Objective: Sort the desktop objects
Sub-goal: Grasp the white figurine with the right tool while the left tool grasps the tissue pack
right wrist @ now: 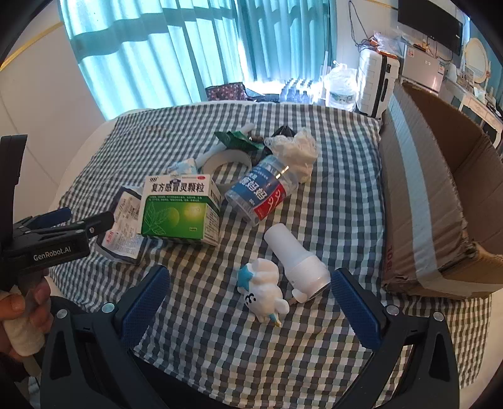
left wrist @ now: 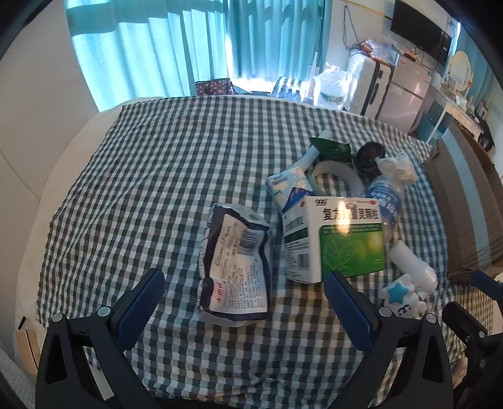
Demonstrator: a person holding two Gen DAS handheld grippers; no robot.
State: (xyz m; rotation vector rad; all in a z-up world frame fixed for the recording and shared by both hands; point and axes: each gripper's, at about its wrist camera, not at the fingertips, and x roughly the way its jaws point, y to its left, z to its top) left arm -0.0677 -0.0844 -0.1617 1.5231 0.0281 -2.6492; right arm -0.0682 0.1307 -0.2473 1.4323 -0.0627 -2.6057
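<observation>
The checked cloth (left wrist: 132, 176) is lying bare toward the upper left while the box (left wrist: 342, 232), bottle (right wrist: 261, 192) and toy (right wrist: 267, 289) are crowding the right beside the carton (right wrist: 440, 201), and both the left gripper (left wrist: 245, 302) and right gripper (right wrist: 251, 302) are hovering wide open, holding nothing.

**A lived-in bedroom at home**

Daylight is streaming through teal curtains (right wrist: 176, 53) over a tall window. A checked cloth (left wrist: 176, 163) is covering what looks like a bed, with household clutter lying on it. Beyond its far edge a white suitcase (right wrist: 375, 85), a small silver fridge (left wrist: 405, 97), a pack of water bottles (right wrist: 297, 89) and a wall-mounted television (right wrist: 432, 22) are standing, and a round mirror (left wrist: 460, 70) is sitting on a dresser.
</observation>
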